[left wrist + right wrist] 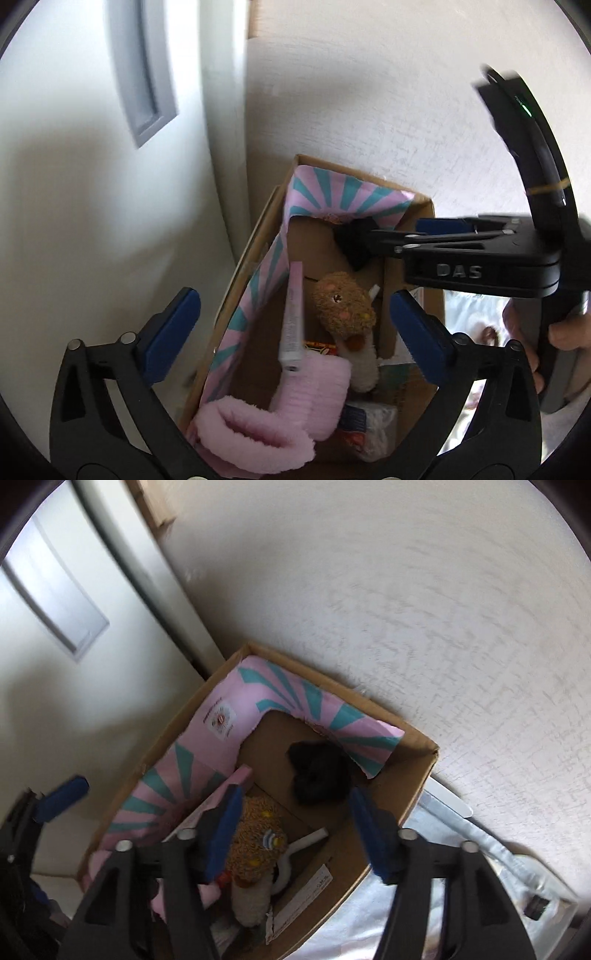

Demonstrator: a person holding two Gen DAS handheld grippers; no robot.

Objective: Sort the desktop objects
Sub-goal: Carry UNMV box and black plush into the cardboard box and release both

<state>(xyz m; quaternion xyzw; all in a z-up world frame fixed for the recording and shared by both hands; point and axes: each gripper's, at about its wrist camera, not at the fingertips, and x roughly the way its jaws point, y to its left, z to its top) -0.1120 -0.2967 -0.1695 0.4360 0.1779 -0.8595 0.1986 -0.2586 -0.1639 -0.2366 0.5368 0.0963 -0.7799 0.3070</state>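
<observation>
A cardboard box (424,221) (424,771) stands against the wall, lined with pink and teal striped paper (332,195) (280,698). In it lie a brown plush toy (345,306) (258,842), a pink fluffy slipper (258,432), a pink tube (293,317) and a black object (317,771). My left gripper (295,332) is open and empty above the box. My right gripper (295,823) is open and empty over the box; in the left wrist view (373,240) it reaches in from the right, just beside the black object (351,240).
A textured white wall (406,590) rises behind the box. A white door or cabinet panel with a grey frame (144,74) is at the left. Silvery wrapping (461,842) lies to the right of the box. Small packets (369,421) lie at the box bottom.
</observation>
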